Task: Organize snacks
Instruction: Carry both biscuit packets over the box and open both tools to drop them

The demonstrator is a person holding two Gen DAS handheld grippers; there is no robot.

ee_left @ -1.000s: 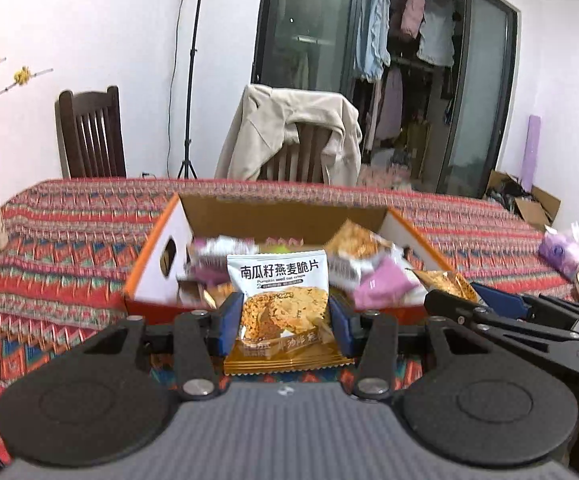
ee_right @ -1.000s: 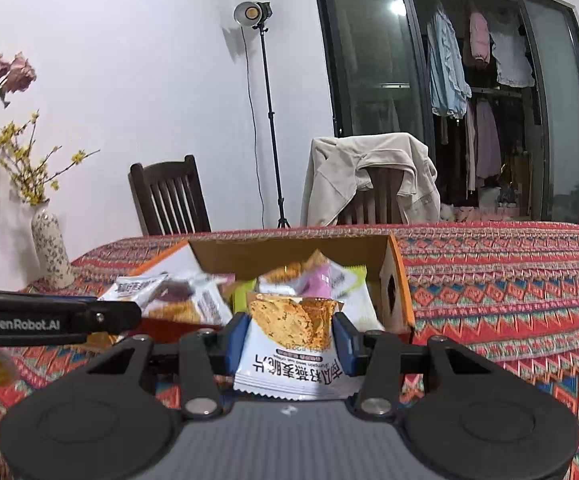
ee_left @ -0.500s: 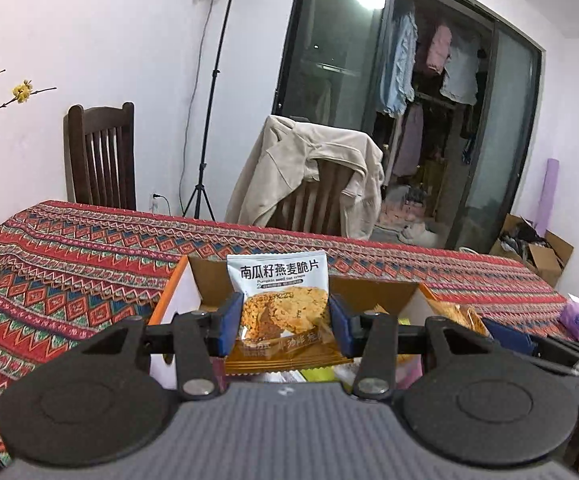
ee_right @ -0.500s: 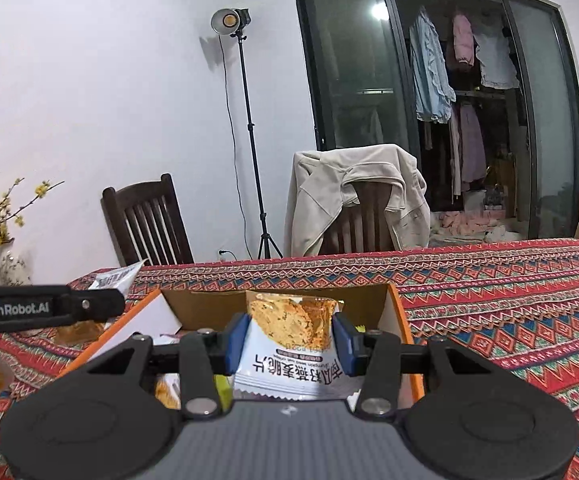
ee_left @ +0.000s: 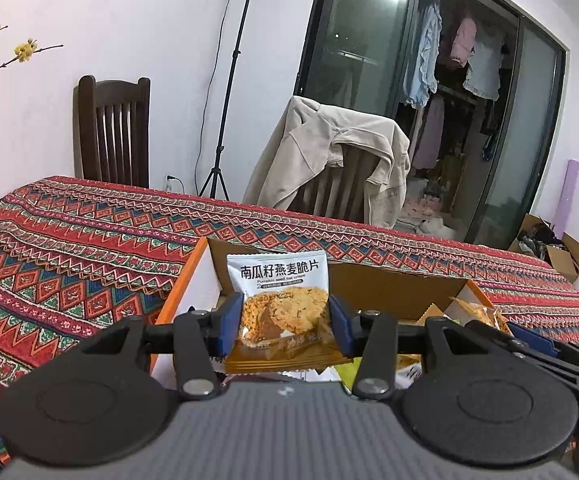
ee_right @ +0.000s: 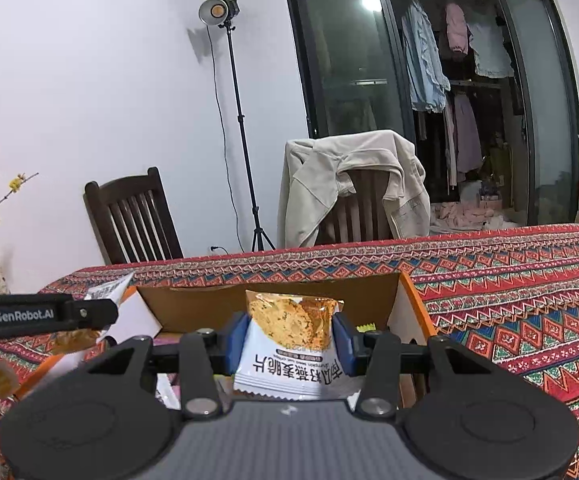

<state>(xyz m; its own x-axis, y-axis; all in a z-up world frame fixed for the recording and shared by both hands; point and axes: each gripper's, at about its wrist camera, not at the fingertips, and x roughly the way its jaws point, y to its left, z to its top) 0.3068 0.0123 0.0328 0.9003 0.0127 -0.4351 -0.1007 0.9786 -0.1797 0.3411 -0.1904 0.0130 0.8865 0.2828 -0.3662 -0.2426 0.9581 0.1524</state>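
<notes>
Both grippers are advancing over the orange-edged cardboard snack box [ee_left: 393, 288], left gripper [ee_left: 285, 322] clamping an upright white-and-orange oat-crisp packet [ee_left: 279, 300], right gripper [ee_right: 287, 338] clamping an inverted matching packet [ee_right: 289, 344], nearing release

Left gripper [ee_left: 282, 322]: black linkage arms, blue pads, silver screws, ribbed grey body.
Right gripper [ee_right: 288, 334]: same build.
Marking: white "GenRobot.AI" lettering on the left gripper's black side.

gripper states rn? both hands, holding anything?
Left gripper: closed on an upright oat crisp packet, over the cardboard box.
Right gripper: closed on an upside-down oat crisp packet.
</notes>
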